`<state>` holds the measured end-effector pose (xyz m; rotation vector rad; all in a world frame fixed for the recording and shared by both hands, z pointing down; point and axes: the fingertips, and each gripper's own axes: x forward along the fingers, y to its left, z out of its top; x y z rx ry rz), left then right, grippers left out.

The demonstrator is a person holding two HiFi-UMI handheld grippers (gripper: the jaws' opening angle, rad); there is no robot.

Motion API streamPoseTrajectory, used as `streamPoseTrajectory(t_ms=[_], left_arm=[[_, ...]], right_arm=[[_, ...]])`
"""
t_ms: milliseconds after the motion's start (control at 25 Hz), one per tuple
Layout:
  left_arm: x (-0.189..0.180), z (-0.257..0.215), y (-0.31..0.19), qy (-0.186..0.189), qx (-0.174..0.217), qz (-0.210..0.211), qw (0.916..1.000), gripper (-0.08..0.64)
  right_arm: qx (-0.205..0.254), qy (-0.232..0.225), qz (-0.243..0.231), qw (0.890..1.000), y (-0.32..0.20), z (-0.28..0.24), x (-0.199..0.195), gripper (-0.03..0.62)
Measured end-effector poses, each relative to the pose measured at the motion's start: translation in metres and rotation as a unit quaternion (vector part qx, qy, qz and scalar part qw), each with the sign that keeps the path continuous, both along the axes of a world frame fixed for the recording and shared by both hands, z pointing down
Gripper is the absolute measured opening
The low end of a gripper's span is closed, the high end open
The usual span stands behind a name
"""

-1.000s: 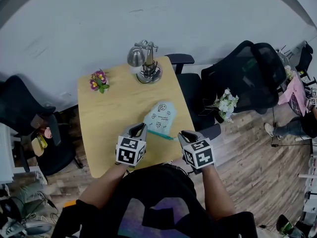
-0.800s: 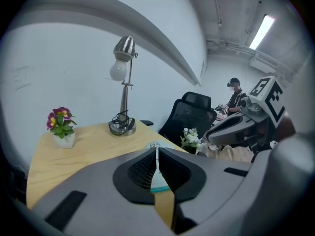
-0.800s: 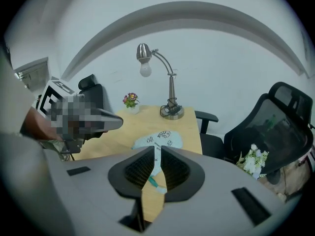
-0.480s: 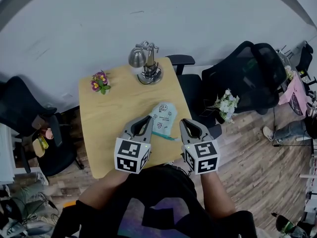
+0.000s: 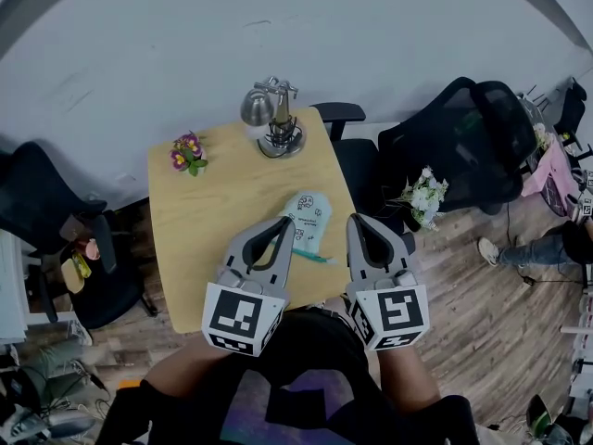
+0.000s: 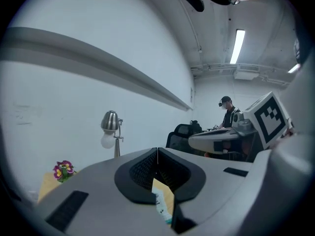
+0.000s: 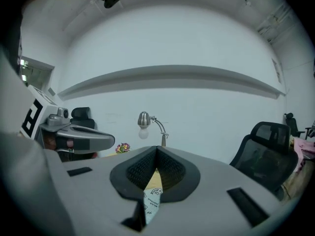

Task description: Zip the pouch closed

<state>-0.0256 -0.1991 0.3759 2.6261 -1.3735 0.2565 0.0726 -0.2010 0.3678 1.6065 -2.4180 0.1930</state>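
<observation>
The pale blue printed pouch [image 5: 309, 217] lies flat on the wooden table [image 5: 204, 216], its teal zipper edge [image 5: 307, 254] nearest me. Both grippers hang above the table's near edge, clear of the pouch. My left gripper [image 5: 289, 222] is shut and empty, left of the pouch. Just right of the pouch, the right gripper [image 5: 356, 219] has just closed its jaws with nothing between them. In the left gripper view the jaws of the left gripper [image 6: 157, 152] meet, and the pouch [image 6: 162, 204] shows below them. The right gripper [image 7: 157, 150] also shows touching jaws above the pouch [image 7: 151, 201].
A silver desk lamp [image 5: 274, 117] stands at the table's far edge, and a small pot of flowers [image 5: 187, 152] at its far left corner. Black office chairs [image 5: 463, 142] and white flowers [image 5: 422, 195] stand to the right, another chair [image 5: 46, 221] to the left.
Both grippers have risen from the pouch's zipper edge towards the camera and now look larger. The right gripper's jaws have closed. The pouch has stayed on the table.
</observation>
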Motion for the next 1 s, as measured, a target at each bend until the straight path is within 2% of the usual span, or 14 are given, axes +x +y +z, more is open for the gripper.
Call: streamPoseTrajectory(t_ms=[160, 360, 1000], left_arm=[[0.006, 0.001, 0.009, -0.009, 0.0, 0.003, 1.0, 0.012], [0.009, 0.009, 0.01, -0.014, -0.002, 0.003, 0.9999, 0.011], [0.008, 0.018, 0.01, -0.015, -0.007, -0.003, 0.9999, 0.011]], right_arm=[[0.026, -0.003, 0.015, 1.0, 0.005, -0.011, 0.004, 0.014], [0.011, 0.007, 0.031, 0.999, 0.009, 0.004, 0.009, 0.014], [-0.004, 0.01, 0.032, 0.999, 0.012, 0.018, 0.011, 0.014]])
